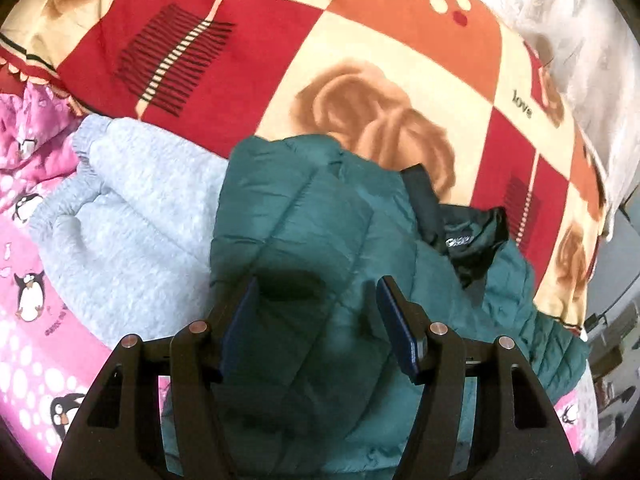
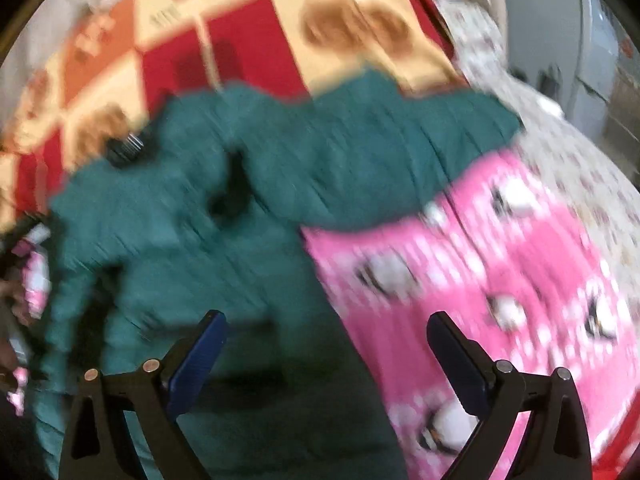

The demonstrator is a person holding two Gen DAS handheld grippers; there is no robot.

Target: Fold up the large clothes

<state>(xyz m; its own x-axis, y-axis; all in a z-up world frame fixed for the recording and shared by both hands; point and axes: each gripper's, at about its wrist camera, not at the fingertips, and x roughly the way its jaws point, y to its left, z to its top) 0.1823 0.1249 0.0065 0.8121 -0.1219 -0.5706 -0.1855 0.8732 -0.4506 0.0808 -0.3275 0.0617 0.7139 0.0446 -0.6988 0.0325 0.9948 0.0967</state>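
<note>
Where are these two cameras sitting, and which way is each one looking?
Left wrist: rides on the left gripper, looking down along its open fingers at the green puffer jacket and grey sweater.
Right wrist: rides on the right gripper, fingers open, over the same jacket and pink penguin blanket; blurred.
Shared: jacket, penguin blanket, checked quilt.

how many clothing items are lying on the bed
2: a green puffer jacket in the middle, below the left gripper, and a grey sweatshirt touching its left side. The pink penguin fabric may be bedding; more could be hidden.
</note>
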